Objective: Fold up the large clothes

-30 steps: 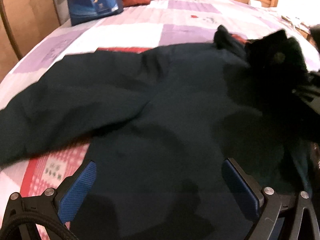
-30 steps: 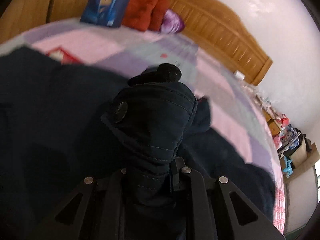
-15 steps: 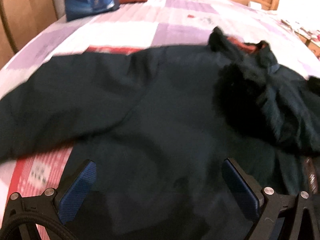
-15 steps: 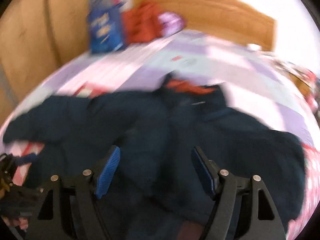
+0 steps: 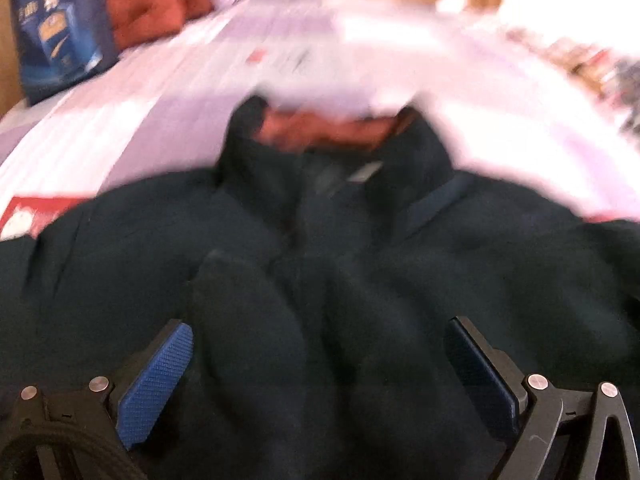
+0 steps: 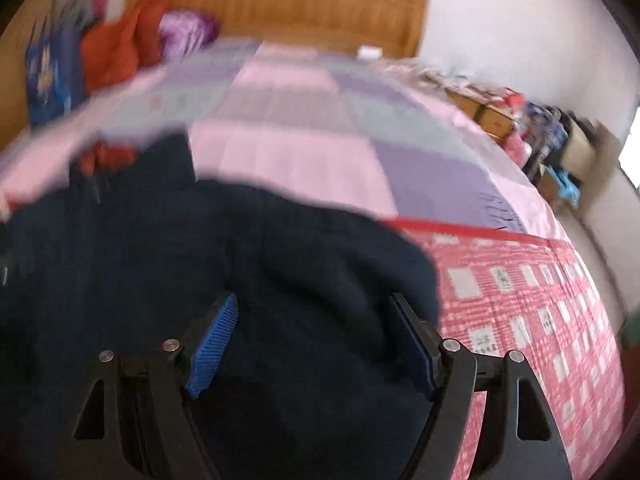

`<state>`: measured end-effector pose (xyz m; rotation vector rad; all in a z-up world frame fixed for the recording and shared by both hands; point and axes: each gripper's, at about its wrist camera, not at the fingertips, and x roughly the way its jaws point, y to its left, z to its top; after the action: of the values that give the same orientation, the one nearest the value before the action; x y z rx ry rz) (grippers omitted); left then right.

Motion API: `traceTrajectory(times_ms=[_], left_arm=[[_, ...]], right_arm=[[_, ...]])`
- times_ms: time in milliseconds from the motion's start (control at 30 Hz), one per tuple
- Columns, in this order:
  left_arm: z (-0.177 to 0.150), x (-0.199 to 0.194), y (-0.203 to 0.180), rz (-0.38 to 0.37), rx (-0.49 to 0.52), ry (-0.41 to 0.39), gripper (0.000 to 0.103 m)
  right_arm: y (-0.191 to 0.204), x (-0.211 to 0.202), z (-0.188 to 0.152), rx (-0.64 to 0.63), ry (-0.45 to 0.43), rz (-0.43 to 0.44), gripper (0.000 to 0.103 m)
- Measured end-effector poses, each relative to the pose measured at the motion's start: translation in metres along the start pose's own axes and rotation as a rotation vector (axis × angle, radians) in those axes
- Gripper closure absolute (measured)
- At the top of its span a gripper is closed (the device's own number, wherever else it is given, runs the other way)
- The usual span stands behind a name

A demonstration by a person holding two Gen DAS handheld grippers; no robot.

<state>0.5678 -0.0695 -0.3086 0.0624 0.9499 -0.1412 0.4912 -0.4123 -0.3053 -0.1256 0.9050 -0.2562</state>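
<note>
Dark jacket now released on bed, both grippers' jaws wide apart.

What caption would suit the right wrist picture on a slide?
Open right gripper hovering over a dark navy jacket spread on a patchwork bed.

Right gripper: jaws spread wide, nothing between the blue pads. Below it, dark navy jacket spread on the patchwork bedspread. Wooden headboard beyond; red cushion at left. Frame blurred.
</note>
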Motion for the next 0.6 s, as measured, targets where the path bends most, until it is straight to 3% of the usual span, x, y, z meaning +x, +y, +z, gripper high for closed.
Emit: traceTrajectory(times_ms=[33,100,200,333,433,500,600], left_arm=[[-0.007,0.020,0.009,0.036,-0.008,0.040,0.000],[-0.016,0.035,0.036,-0.046,-0.096,0.065,0.000],[-0.016,0.030,0.032,0.000,-0.028,0.022,0.000],[-0.017,0.029,0.037,0.021,-0.068,0.038,0.000],[-0.010,0.016,0.025,0.091,-0.024,0.033,0.004],[-0.006,-0.005,0.010,0.051,0.010,-0.021,0.004],[0.003,-0.025,-0.024,-0.023,0.080,-0.078,0.002]], right_arm=[[-0.006,0.013,-0.003,-0.018,0.016,-0.002,0.024],[-0.034,0.022,-0.014,0.049,0.014,0.028,0.025],[-0.067,0.030,-0.033,0.069,0.015,0.083,0.027],[-0.072,0.036,-0.038,0.074,0.023,0.132,0.027],[-0.061,0.025,-0.042,0.020,0.010,0.061,0.028],[-0.043,0.004,-0.034,-0.052,-0.055,0.012,0.028],[-0.010,-0.015,-0.013,-0.127,-0.116,0.068,0.027]])
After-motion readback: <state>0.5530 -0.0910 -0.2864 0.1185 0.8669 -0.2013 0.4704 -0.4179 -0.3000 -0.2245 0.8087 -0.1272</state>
